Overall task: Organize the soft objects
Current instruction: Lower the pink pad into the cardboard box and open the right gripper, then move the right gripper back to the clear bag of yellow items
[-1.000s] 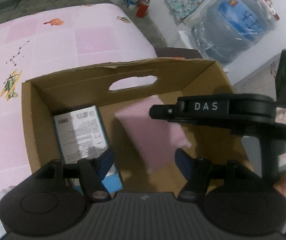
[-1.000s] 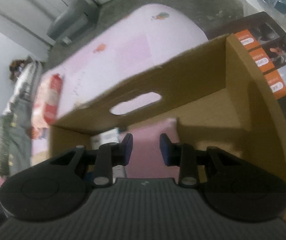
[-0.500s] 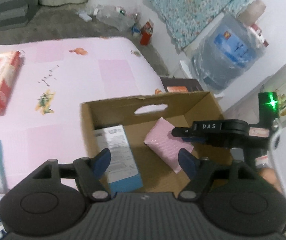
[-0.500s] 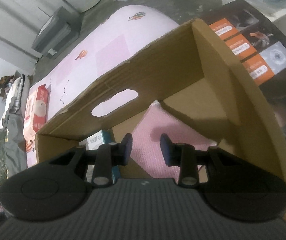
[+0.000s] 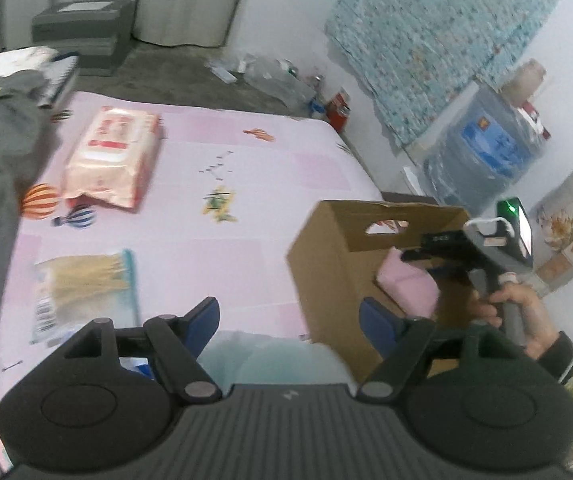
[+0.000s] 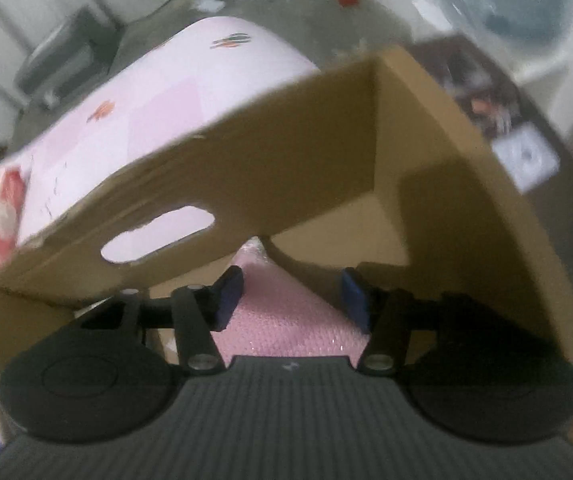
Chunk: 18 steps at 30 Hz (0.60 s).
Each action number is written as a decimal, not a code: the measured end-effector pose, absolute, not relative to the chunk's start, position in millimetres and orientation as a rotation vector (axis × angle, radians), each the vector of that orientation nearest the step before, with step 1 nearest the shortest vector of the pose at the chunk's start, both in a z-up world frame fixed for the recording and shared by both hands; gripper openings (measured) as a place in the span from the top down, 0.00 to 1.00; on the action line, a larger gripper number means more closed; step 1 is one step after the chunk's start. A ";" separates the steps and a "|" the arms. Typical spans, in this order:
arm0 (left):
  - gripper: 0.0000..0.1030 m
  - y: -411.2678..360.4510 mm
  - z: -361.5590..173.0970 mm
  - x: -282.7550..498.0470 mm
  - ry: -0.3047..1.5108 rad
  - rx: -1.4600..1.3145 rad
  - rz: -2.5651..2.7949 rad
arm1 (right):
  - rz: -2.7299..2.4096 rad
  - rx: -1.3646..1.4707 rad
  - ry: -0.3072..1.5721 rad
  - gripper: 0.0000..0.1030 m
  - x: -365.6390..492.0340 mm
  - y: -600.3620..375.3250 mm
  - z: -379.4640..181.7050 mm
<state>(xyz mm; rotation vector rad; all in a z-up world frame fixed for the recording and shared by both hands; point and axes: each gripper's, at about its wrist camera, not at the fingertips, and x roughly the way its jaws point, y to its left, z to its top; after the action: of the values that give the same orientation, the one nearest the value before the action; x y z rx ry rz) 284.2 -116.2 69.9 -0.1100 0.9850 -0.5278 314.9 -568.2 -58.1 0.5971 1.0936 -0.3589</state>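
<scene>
My right gripper (image 6: 290,300) has just let go, fingers wide apart. The soft pink bubble-wrap pad (image 6: 286,320) now lies inside the brown cardboard box (image 5: 326,264). My left gripper (image 5: 288,320), empty and wide, has pulled back; the pink wipes pack (image 5: 114,160) at ten o'clock looks next.

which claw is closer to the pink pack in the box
Right. The right claw hangs open just above the pink pack inside the cardboard box; the left claw is outside the box, over the bed.

light: soft, even | blur: motion, strongest right wrist | edges: fisheye-bent, dark corners
</scene>
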 end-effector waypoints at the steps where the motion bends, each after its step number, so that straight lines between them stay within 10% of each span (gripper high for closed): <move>1: 0.24 -109.3 69.0 283.0 0.982 -0.121 -0.521 | -0.370 0.654 1.095 0.43 311.2 -570.9 -60.2; 18: 0.24 -27.2 40.6 247.5 1.005 -0.284 -0.480 | -0.546 1.041 0.948 0.36 289.6 -529.0 -74.7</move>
<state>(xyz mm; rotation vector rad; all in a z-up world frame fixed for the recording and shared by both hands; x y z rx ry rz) 247.5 -27.2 40.6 -0.2839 1.0051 -0.4799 289.6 -529.0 -74.7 1.0412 0.9480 -0.5457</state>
